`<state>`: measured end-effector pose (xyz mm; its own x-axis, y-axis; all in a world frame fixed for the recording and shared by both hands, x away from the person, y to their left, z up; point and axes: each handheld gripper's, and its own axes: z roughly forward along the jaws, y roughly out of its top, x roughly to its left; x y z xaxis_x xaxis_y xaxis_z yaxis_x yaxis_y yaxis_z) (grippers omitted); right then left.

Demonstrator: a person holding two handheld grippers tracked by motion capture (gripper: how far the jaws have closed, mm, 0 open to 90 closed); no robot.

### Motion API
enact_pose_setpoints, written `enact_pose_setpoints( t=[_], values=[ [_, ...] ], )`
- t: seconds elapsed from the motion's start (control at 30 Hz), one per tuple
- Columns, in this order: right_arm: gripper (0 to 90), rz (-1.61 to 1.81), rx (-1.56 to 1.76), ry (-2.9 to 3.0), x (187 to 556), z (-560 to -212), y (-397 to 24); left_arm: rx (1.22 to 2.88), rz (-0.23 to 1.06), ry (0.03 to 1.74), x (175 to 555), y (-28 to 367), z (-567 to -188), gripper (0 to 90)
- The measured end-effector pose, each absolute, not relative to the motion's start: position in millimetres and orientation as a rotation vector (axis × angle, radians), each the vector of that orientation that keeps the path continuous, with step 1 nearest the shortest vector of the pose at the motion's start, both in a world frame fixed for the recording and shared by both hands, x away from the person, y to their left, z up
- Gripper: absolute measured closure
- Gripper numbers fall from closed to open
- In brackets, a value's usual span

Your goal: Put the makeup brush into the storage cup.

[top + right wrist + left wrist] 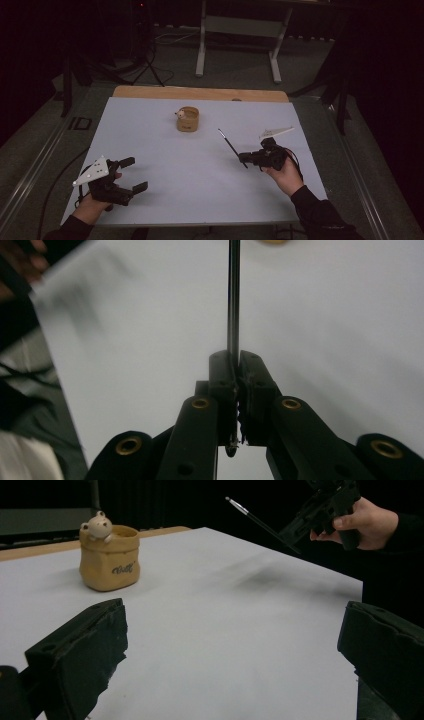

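A thin black brush (229, 141) with a silvery tip is clamped in my right gripper (245, 158), which hovers over the white table's right half. In the right gripper view the two jaws press together on the brush (233, 300), whose handle runs straight up from my right gripper (235, 365). A tan sack-shaped pot (188, 119) with a small bear figure on its rim stands at the far middle of the table. My left gripper (136, 174) rests near the front left corner, jaws spread wide with nothing between them. From the left gripper view, the pot (110, 557) sits ahead on the left and the brush (260, 524) is raised at the upper right.
A white sheet (165, 165) covers the table, with a wooden edge (200, 93) along the far side. Beyond the table are a metal stand's legs (239, 47) and cables on the dark floor.
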<state>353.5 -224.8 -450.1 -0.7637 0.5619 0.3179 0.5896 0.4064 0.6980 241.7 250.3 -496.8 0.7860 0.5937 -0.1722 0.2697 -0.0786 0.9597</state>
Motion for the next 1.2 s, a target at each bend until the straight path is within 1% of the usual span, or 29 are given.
enact_pose_setpoints(
  t=[0.3,0.4,0.43,0.6,0.8,0.97,1.1,1.2],
  values=[
    [85.8,-1.416,-1.194,-2.529,343,-450,-232,1.663,0.290,0.709,247,242,-489,0.0],
    [85.8,-1.443,-1.257,-2.549,337,-446,-232,1.646,0.303,0.725,250,240,-487,0.0],
    [85.8,-1.479,-1.264,-2.580,330,-443,-230,1.629,0.298,0.736,251,239,-488,0.0],
    [85.8,-1.549,-1.252,-2.549,322,-440,-227,1.620,0.283,0.761,256,234,-490,0.0],
    [85.8,-1.598,-1.266,-2.531,317,-447,-228,1.632,0.287,0.759,260,227,-488,0.0],
    [85.8,-1.603,-1.296,-2.522,315,-456,-229,1.626,0.266,0.772,268,219,-488,0.0],
    [85.8,-1.608,-1.297,-2.525,315,-457,-229,1.636,0.244,0.759,275,208,-488,0.0],
    [85.8,-1.621,-1.300,-2.527,315,-456,-230,1.656,0.256,0.740,279,200,-484,0.0]
  ],
)
